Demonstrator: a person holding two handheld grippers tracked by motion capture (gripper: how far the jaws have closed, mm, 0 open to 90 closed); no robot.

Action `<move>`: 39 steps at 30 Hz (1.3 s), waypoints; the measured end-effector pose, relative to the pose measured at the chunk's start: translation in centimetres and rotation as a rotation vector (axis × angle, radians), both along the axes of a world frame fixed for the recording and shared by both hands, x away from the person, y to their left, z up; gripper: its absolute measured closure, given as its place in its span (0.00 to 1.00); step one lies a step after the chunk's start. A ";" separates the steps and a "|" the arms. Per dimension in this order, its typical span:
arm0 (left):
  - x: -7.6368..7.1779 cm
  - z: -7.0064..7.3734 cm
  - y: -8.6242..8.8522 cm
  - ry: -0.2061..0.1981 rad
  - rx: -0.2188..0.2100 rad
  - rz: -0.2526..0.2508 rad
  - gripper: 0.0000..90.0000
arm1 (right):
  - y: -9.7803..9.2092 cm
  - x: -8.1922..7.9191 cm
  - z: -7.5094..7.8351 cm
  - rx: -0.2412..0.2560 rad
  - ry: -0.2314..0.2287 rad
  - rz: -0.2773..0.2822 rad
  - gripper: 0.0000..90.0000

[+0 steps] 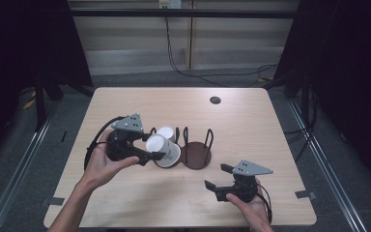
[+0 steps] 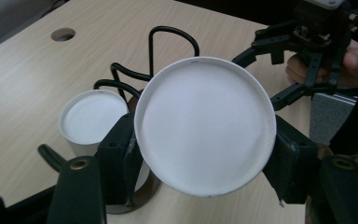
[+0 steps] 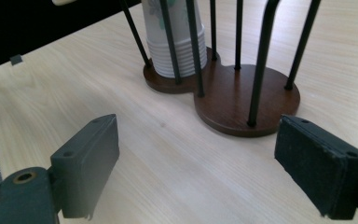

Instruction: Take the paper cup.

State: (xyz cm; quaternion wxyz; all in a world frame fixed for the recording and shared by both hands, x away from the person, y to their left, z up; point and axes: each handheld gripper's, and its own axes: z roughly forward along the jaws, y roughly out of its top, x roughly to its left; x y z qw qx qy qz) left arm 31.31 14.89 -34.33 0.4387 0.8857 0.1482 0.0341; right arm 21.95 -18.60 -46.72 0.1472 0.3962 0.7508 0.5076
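My left gripper (image 1: 155, 153) is shut on a white paper cup (image 1: 164, 151), held on its side just above the left end of the wire cup rack (image 1: 196, 154). In the left gripper view the cup's flat bottom (image 2: 205, 126) faces the camera between the two jaws. A stack of upside-down white cups (image 1: 166, 132) stands in the rack's left bay, also seen as the stack (image 2: 91, 119) and the stack (image 3: 177, 44). My right gripper (image 1: 217, 177) is open near the front edge, nothing between its jaws, pointing at the rack's dark wooden base (image 3: 242, 100).
The rack's right bay (image 1: 200, 153) holds no cups; its black wire loops (image 2: 172, 35) stand upright. A round cable hole (image 1: 215, 100) sits at the table's back. Bare light wood table (image 1: 125, 193) lies along the front. The table edge (image 1: 309, 212) is near the right hand.
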 end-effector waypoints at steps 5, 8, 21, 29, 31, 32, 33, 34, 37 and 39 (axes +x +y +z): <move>-0.2 -1.0 -0.2 0.012 -0.006 -0.005 0.41 | 0.4 0.4 1.0 -0.001 -0.007 0.033 0.15; -0.1 -1.8 -0.3 0.036 -0.022 -0.013 0.41 | 0.6 0.6 1.3 0.000 -0.015 0.044 0.15; -0.2 -3.3 -0.3 0.056 -0.082 -0.040 0.40 | 2.4 2.0 3.6 0.038 -0.069 0.150 0.17; 0.1 -4.3 0.2 0.095 -0.133 -0.035 0.40 | 4.6 3.1 4.3 0.060 -0.050 0.249 0.15; 0.1 -4.4 0.3 0.096 -0.128 -0.031 0.40 | 5.2 3.4 4.4 0.056 -0.044 0.271 0.15; 0.1 -4.5 0.4 0.098 -0.139 -0.014 0.40 | 5.3 3.5 4.4 0.057 -0.040 0.279 0.15; 0.2 -4.6 0.4 0.103 -0.141 -0.008 0.40 | 5.7 3.7 4.4 0.054 -0.031 0.296 0.15; 0.2 -4.6 0.5 0.111 -0.144 -0.007 0.40 | 5.9 3.8 4.4 0.055 -0.032 0.299 0.15; 0.2 -4.7 0.5 0.114 -0.152 -0.005 0.40 | 6.2 4.0 4.0 0.066 -0.027 0.302 0.15; 0.1 -4.7 0.4 0.117 -0.151 -0.015 0.40 | 6.3 4.1 3.8 0.051 -0.022 0.307 0.15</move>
